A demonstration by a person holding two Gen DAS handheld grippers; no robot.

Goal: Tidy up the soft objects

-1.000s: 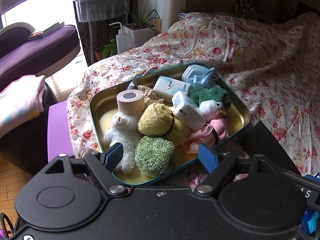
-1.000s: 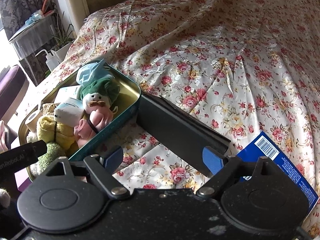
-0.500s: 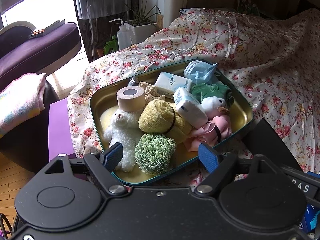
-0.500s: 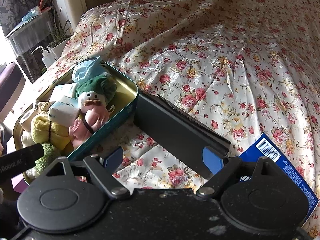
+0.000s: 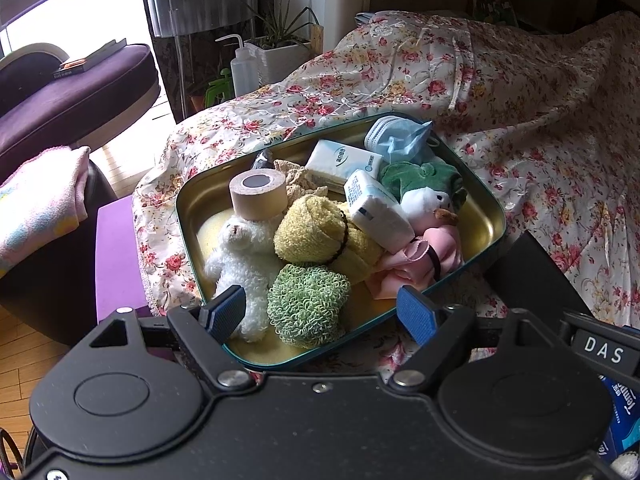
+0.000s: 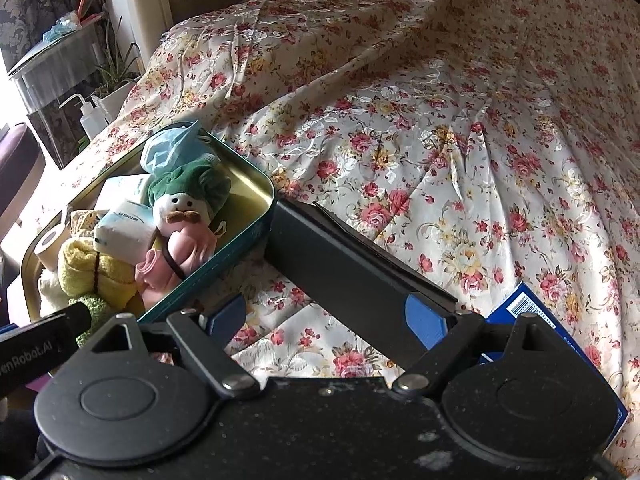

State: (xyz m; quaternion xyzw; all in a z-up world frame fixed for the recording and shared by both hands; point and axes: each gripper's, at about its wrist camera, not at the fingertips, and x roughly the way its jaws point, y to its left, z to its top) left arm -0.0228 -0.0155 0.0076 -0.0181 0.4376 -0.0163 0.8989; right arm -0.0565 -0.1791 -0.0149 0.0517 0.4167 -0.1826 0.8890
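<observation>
A tin tray is sitting mid-frame on a bedspread, crowded with soft items. Inside, a tape roll is resting above a plush bear at left; a knitted pad is lying nearest the lens, a face mask at the far corner. A flat case is lying right of the tray.

I see a floral bedspread spread ahead of both claws and off to the right. Up-left of my left claw sits a purple couch with a book on it, bright window light behind. Wood floor low left of the claw. White planter and squeeze bottle stand far ahead, under a clear side table.
</observation>
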